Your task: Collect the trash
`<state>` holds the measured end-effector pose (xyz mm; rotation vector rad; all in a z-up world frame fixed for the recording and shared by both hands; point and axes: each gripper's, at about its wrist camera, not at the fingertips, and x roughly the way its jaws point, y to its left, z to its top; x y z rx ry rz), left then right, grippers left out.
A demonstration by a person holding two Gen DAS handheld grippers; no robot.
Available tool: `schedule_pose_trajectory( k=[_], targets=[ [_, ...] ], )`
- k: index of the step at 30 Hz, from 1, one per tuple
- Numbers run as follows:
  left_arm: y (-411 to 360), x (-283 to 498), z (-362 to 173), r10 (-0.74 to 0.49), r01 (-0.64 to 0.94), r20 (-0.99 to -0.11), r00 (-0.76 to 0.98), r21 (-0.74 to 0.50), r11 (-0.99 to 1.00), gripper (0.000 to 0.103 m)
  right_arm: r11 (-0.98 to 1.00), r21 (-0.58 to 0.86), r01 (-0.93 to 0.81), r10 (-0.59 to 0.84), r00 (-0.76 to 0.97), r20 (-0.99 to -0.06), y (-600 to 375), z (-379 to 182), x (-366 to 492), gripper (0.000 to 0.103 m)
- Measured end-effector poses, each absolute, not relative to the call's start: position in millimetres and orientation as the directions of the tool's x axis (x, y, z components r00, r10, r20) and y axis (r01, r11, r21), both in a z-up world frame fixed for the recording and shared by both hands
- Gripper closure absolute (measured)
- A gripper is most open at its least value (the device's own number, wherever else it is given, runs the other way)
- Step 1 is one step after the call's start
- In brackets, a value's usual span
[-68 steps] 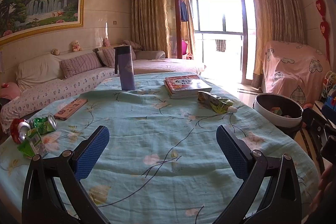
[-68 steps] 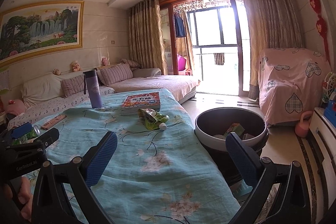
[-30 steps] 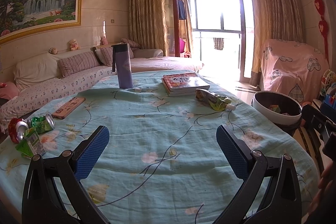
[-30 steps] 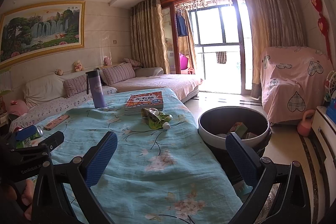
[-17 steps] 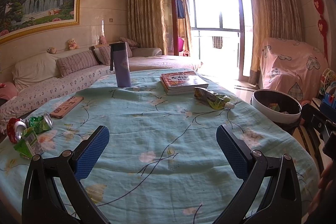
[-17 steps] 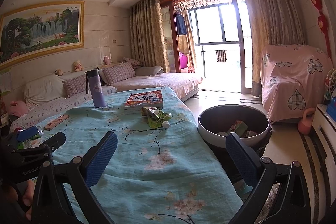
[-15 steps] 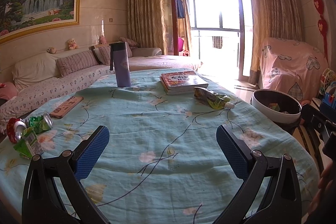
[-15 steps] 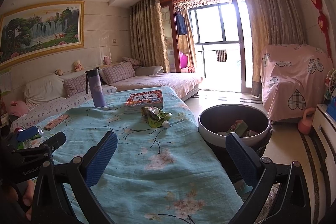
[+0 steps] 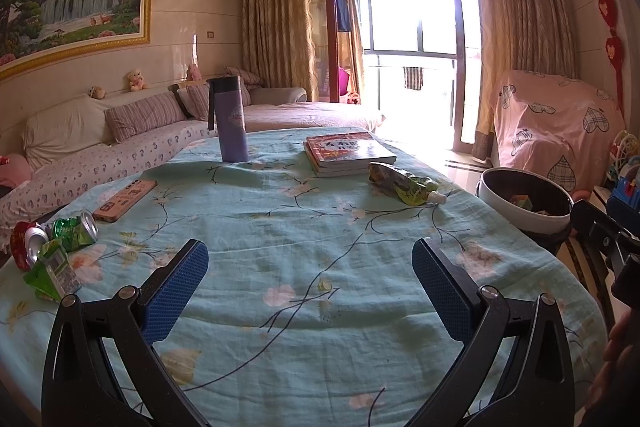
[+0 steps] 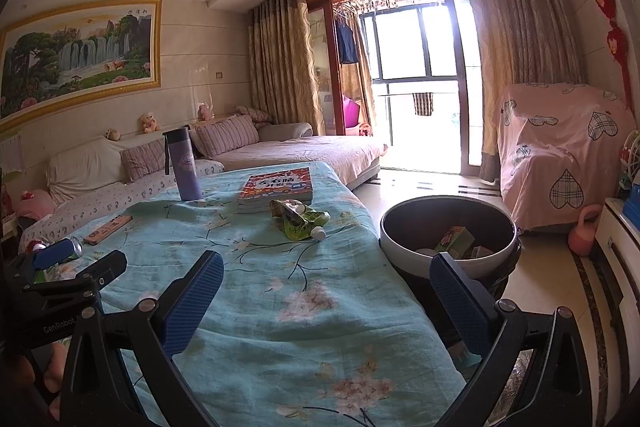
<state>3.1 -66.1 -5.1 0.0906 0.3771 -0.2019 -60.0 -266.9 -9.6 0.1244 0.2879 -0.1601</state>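
Left wrist view has barely shifted: left gripper [image 9: 310,281] and right gripper [image 10: 326,291] stay spread, empty (pouch [image 9: 404,183] ahead-right, uncollected).

"GenRobot" — printed on the left gripper [image 10: 60,259].

Both the left gripper [image 9: 310,277] and right gripper [image 10: 326,291] have black angular frames with silver screws and blue dimpled pads [image 9: 176,291] (white "GenRobot" lettering marks one frame); bare skin shows at the picture edges.
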Motion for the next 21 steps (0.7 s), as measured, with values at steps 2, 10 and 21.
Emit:
schedule_pose_trajectory(
  k=[2, 10, 21],
  targets=[
    [-66.4, 2.8, -5.3, -0.181, 0.215, -0.375, 0.909, 0.051, 0.975, 0.000, 0.980, 0.099, 0.174, -0.139, 0.946, -0.294, -266.7, -9.7, -59.9, 0.000],
    [-64.7, 4.2, -6.0, -0.194, 0.225, -0.390, 0.900, 0.036, 0.974, 0.000, 0.979, 0.106, 0.172, -0.133, 0.944, -0.303, -267.8, -8.2, -59.5, 0.000],
    [-64.9, 10.7, -9.2, -0.223, 0.249, -0.425, 0.877, 0.007, 0.968, 0.000, 0.976, 0.121, 0.182, -0.133, 0.933, -0.334, -273.3, -10.2, -51.2, 0.000]
  ],
)
